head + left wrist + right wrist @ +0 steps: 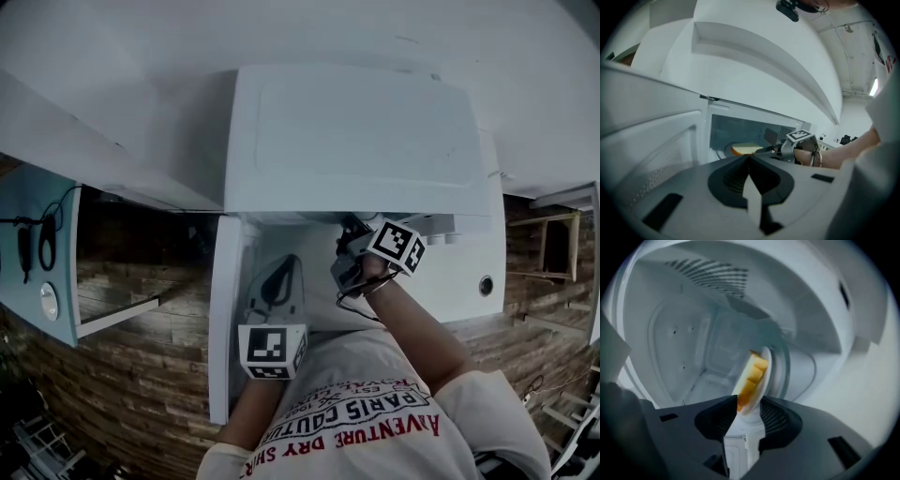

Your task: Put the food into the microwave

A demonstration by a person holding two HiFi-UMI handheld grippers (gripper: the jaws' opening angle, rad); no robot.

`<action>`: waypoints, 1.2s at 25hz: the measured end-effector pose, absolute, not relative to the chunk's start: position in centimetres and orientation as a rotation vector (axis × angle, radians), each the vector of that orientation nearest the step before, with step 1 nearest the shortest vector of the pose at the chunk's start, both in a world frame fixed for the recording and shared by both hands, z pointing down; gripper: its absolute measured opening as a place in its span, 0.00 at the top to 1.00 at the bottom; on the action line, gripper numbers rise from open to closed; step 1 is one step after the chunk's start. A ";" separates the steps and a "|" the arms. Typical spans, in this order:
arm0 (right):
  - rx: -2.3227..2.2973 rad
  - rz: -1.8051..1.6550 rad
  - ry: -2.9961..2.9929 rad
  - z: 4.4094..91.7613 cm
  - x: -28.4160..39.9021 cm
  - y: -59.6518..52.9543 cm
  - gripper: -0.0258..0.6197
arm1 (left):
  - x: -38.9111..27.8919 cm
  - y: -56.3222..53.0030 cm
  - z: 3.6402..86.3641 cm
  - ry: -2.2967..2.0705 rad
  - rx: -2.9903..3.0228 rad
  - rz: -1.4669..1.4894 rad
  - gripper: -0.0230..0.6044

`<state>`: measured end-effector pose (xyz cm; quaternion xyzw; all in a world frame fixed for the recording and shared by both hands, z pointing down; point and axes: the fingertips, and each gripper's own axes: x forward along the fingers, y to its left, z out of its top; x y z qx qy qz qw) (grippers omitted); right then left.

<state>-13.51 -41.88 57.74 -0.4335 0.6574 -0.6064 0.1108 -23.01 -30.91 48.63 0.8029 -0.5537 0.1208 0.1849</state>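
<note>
The white microwave [356, 131] stands with its door [225, 319] swung open to the left. Inside, a white plate [765, 371] with yellow-orange food [751, 380] rests over the glass turntable [785, 366]. My right gripper [747, 406] reaches into the cavity; its jaws stand apart, with the plate's near rim between them. The left gripper view shows the food [743, 149] deep inside, with the right gripper [776, 149] beside it. My left gripper [750, 157] hovers just outside the opening by the door, jaws together and empty.
The microwave sits on a white unit with a round fitting [486, 285] at the right. A pale blue panel [37, 253] with dark cables stands far left, and a wooden frame [553, 244] far right. Wood-patterned flooring [131, 375] lies below.
</note>
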 end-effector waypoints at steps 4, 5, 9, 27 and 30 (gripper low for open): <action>-1.244 -1.777 2.212 57.1 -14.7 -41.2 0.64 | -23.0 -31.0 48.3 -1.542 2.273 0.307 0.95; -1.231 -1.789 2.258 57.2 -14.7 -40.9 0.64 | -22.9 -30.9 48.3 -1.536 2.274 0.300 0.95; -1.233 -1.765 2.507 57.5 -14.5 -39.8 0.62 | -22.5 -30.8 48.2 -1.520 2.286 0.290 0.95; -1.604 -1.103 3.509 60.4 -13.0 -37.7 0.65 | -22.6 -30.3 47.5 -1.522 2.330 0.297 0.95; -1.691 -1.086 3.418 59.9 -12.5 -38.0 0.74 | -22.8 -30.3 47.2 -1.524 2.334 0.291 0.95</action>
